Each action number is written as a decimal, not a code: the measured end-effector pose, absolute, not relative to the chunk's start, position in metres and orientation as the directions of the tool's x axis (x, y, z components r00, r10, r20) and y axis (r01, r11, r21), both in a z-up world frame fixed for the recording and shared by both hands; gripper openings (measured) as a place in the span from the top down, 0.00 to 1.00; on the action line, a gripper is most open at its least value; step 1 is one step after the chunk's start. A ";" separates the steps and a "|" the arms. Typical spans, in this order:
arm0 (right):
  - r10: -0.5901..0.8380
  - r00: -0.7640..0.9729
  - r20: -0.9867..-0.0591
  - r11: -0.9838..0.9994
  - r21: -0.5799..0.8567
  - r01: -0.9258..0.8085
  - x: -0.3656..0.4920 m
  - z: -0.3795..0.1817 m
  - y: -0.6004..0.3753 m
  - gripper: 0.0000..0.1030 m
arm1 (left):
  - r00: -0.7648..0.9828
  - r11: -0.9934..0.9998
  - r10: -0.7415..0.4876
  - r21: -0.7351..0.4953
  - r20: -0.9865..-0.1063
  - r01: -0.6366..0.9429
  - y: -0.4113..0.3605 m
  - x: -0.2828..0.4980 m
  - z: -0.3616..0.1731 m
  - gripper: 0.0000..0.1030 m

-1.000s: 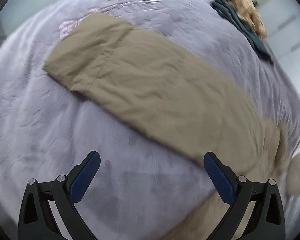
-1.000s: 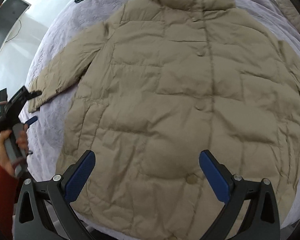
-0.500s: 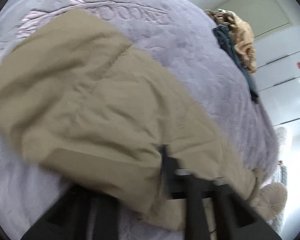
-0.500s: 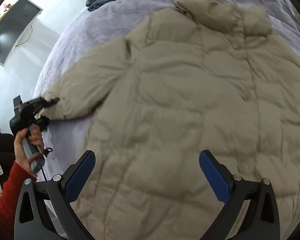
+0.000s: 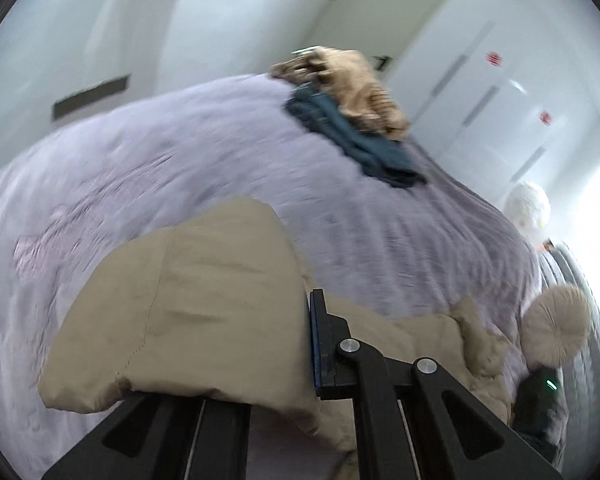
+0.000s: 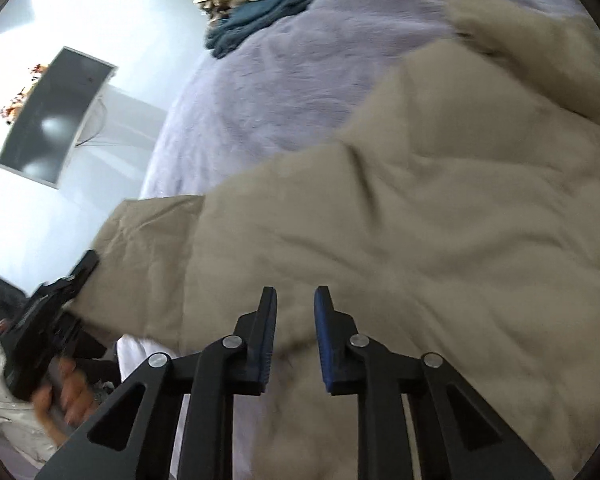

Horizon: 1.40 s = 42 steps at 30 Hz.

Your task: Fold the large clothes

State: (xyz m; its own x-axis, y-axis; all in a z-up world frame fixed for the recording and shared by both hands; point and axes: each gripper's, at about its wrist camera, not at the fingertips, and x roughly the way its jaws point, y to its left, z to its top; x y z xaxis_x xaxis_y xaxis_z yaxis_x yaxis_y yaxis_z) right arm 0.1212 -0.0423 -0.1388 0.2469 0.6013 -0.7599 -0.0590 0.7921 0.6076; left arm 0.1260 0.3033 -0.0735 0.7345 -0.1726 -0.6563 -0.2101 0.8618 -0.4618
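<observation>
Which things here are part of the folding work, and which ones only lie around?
In the job:
- beige padded coat
- its sleeve
- left gripper
- right gripper

Lying about:
- teal garment
- tan striped garment
- round cushion
- wall screen

We see a plain beige coat (image 6: 440,208) on a pale lilac bedspread (image 5: 180,160), a dark teal garment (image 5: 352,140) under a tan striped one (image 5: 356,84), and blue pads (image 6: 326,332) on black fingers.

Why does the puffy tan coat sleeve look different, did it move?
Yes. The puffy tan coat sleeve, gripped by the left gripper, has lifted off the lilac bedspread toward the coat's body.
</observation>
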 end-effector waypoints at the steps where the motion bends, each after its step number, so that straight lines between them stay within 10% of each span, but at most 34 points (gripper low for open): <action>1: 0.616 0.232 -0.753 0.781 0.622 -0.057 0.127 -0.149 -0.032 0.84 | 0.741 0.873 -0.180 -0.453 -0.647 -0.183 0.296 0.128 -0.066 0.91; 10: 0.702 0.127 -0.701 0.689 0.713 0.128 0.134 -0.215 -0.023 1.00 | 0.704 0.914 -0.341 -0.395 -0.624 0.093 0.188 0.149 -0.038 0.91; 20: 0.541 0.276 -0.795 0.808 0.582 0.092 0.105 -0.136 -0.140 1.00 | 0.527 0.871 -0.484 -0.325 -0.699 0.369 0.030 0.153 -0.053 0.91; 33: 0.327 0.320 -0.889 0.865 0.418 0.278 0.054 -0.121 -0.271 0.99 | 0.401 0.872 -0.211 0.014 -0.892 0.489 -0.089 0.118 -0.159 0.90; 35: 0.316 0.320 -0.893 0.884 0.399 0.242 0.055 -0.131 -0.274 0.99 | 0.415 0.873 -0.190 0.040 -0.890 0.486 -0.085 0.112 -0.152 0.75; 37: 0.306 0.317 -0.897 0.903 0.379 0.200 0.055 -0.126 -0.268 0.99 | 0.431 0.882 -0.197 0.032 -0.881 0.469 -0.071 0.108 -0.141 0.26; 41: 0.278 0.343 -0.897 0.942 0.326 0.087 0.057 -0.102 -0.247 0.95 | 0.471 0.899 -0.193 0.038 -0.861 0.437 -0.038 0.093 -0.119 0.26; 42: 0.273 0.350 -0.896 0.948 0.313 0.061 0.048 -0.097 -0.247 0.74 | 0.484 0.907 -0.188 0.038 -0.855 0.420 -0.029 0.092 -0.115 0.26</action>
State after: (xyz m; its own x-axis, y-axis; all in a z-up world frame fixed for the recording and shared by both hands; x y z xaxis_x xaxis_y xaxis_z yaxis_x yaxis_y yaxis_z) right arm 0.0477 -0.2468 -0.0969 0.3503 0.2734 -0.8959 0.0612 0.9477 0.3131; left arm 0.0920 -0.0292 -0.1151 0.4838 -0.1884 -0.8547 0.4202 0.9066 0.0381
